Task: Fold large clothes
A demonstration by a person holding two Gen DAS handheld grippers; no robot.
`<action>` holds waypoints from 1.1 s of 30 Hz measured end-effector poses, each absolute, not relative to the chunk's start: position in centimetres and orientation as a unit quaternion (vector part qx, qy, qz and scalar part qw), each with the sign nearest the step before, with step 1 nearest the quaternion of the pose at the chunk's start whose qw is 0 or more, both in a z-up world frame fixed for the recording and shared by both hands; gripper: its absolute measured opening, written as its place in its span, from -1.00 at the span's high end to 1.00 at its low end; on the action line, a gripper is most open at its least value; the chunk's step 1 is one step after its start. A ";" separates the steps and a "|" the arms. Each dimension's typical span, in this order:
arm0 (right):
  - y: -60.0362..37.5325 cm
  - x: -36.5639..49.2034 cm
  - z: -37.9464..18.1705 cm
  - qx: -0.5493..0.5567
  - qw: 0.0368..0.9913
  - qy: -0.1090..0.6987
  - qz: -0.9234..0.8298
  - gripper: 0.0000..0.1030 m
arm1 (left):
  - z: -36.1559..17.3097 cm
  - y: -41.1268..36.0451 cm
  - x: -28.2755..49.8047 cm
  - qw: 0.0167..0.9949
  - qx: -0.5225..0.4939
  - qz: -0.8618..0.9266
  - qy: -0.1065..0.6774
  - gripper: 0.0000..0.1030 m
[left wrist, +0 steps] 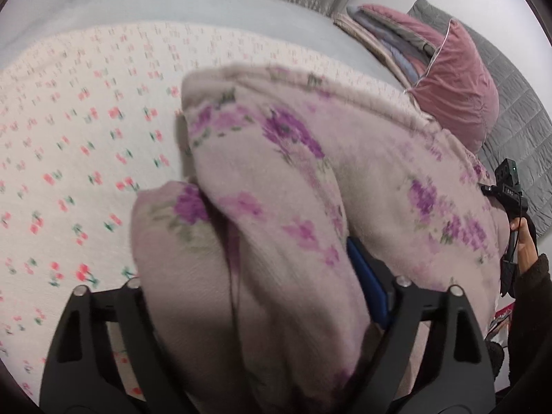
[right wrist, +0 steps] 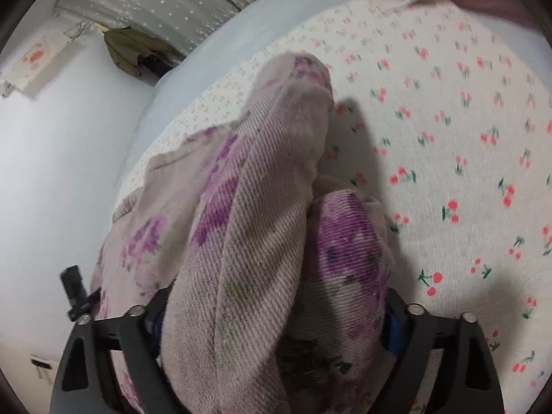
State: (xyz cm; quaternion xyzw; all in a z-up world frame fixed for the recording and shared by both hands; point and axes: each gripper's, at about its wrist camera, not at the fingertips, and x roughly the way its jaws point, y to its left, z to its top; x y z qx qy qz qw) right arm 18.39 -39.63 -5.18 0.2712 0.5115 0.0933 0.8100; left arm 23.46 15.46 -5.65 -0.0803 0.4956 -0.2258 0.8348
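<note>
The floral garment (left wrist: 310,179), pale mauve with purple blossoms, is held up above the cherry-print bedsheet (left wrist: 69,145), bunched into thick folds. Its long axis runs sideways between the two tools. The left gripper (left wrist: 265,296) is clamped on one bunched end; the right gripper (right wrist: 276,310) is clamped on the other, folds spilling forward over both. Bare sheet lies open beyond the cloth in both views. A pink pillow (left wrist: 455,86) sits at the bed's far right edge, near the garment.

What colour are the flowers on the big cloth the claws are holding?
Purple flowers on the pale pinkish garment, clearest in the left wrist view.
</note>
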 end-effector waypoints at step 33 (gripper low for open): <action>7.9 37.8 -5.3 0.108 0.800 0.505 0.305 -0.45 | -9.2 57.4 12.7 0.880 -0.186 0.048 0.434 -0.76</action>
